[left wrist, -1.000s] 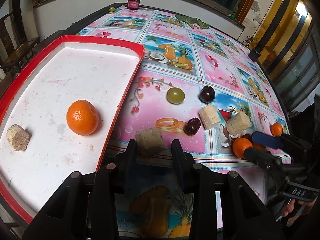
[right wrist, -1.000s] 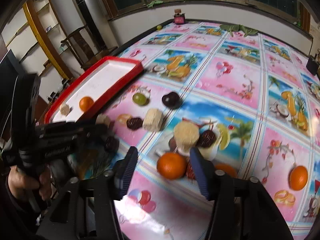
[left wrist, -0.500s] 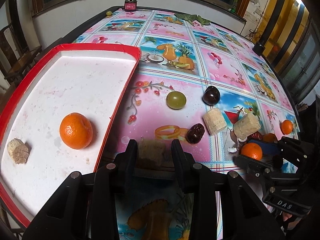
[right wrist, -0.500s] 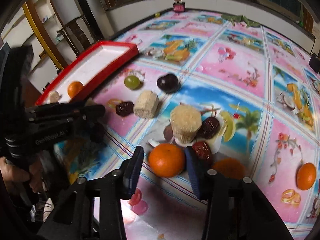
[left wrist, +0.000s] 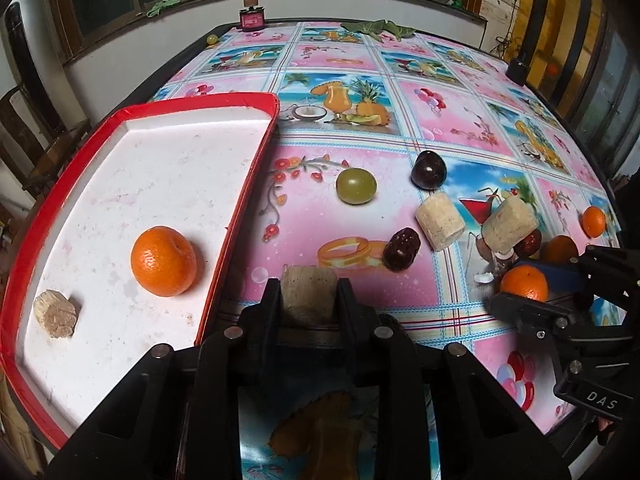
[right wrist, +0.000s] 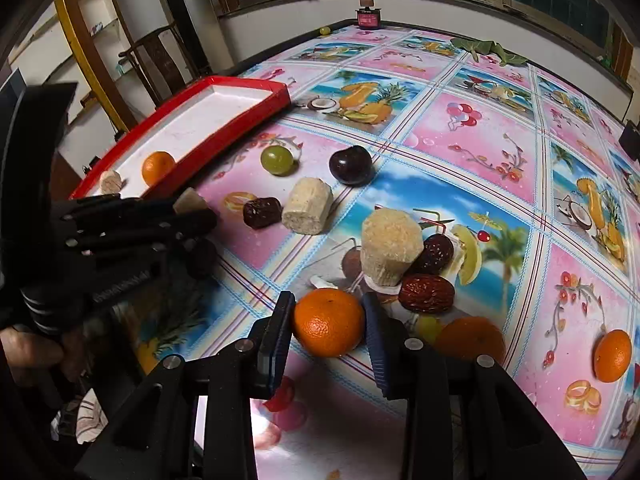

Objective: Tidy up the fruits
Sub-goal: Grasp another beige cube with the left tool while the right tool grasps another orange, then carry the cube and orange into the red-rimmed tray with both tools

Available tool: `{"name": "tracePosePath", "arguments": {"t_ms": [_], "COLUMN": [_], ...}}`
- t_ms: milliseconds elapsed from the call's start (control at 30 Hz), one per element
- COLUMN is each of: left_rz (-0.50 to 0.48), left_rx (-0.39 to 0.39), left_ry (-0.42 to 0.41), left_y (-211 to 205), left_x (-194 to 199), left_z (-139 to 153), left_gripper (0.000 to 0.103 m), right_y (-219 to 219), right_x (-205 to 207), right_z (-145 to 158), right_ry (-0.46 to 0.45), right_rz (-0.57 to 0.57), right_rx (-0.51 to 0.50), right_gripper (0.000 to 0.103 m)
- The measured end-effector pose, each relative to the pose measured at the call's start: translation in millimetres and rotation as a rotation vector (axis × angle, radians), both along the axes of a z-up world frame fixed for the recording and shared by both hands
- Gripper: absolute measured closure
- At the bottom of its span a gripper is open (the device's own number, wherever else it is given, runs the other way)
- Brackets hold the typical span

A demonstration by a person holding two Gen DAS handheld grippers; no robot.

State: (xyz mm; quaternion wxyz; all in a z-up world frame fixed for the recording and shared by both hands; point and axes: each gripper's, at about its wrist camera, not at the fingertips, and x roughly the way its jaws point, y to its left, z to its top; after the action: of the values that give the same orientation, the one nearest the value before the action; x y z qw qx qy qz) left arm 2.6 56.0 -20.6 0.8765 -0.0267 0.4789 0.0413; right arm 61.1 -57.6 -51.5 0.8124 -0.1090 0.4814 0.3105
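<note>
Left wrist view: I'm closing the left gripper [left wrist: 309, 300] jaws on the cane chunk [left wrist: 308, 290], red tray [left wrist: 224, 248] lying just left. Right gripper [right wrist: 326, 330] jaws are closing around the tangerine [right wrist: 328, 322] on the desk [right wrist: 460, 140], farther from the tray.

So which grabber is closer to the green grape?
Left. The left gripper, jaws closing on a beige chunk, sits just below the green grape. The right gripper is farther, around an orange.

1. My left claw [left wrist: 309, 300] covers the lower half of the beige chunk [left wrist: 307, 285].
2. The red tray [left wrist: 246, 184] runs off the picture's left edge.
3. A half-hidden orange [right wrist: 472, 338] sits behind my right claw's finger [right wrist: 378, 328].
</note>
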Motion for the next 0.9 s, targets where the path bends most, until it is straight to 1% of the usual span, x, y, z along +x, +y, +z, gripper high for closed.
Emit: {"name": "tracePosePath", "arguments": {"t_ms": [100,267,400,600,900], "left_rz": [-0.001,-0.010,-0.009,0.002,0.031], "left_rx": [-0.029,-0.046,-0.077,-0.100,-0.114], "left_ry": [-0.013,-0.034,-0.045,-0.069,-0.109], "left_y": [2,0,4,11,28], "left_x": [-3,-8,-11,-15,-22], "left_z": [5,15,23,35,51], "left_gripper": [0.079,0.079,0.079,0.079,0.079], "right_y": [0,3,7,11,27], "right_x": [-4,-9,-12,-14,-15], "right_z": [5,14,20,29,50], "right_ry": [-0.010,-0.028,-0.038,-0.053,-0.090], "right_rz": [0.006,0.022,0.033,0.046,0.080], "right_rx": [0.008,0.020,0.029,0.043,0.073], "right_gripper": [0.068,0.068,0.068,0.068,0.068]}}
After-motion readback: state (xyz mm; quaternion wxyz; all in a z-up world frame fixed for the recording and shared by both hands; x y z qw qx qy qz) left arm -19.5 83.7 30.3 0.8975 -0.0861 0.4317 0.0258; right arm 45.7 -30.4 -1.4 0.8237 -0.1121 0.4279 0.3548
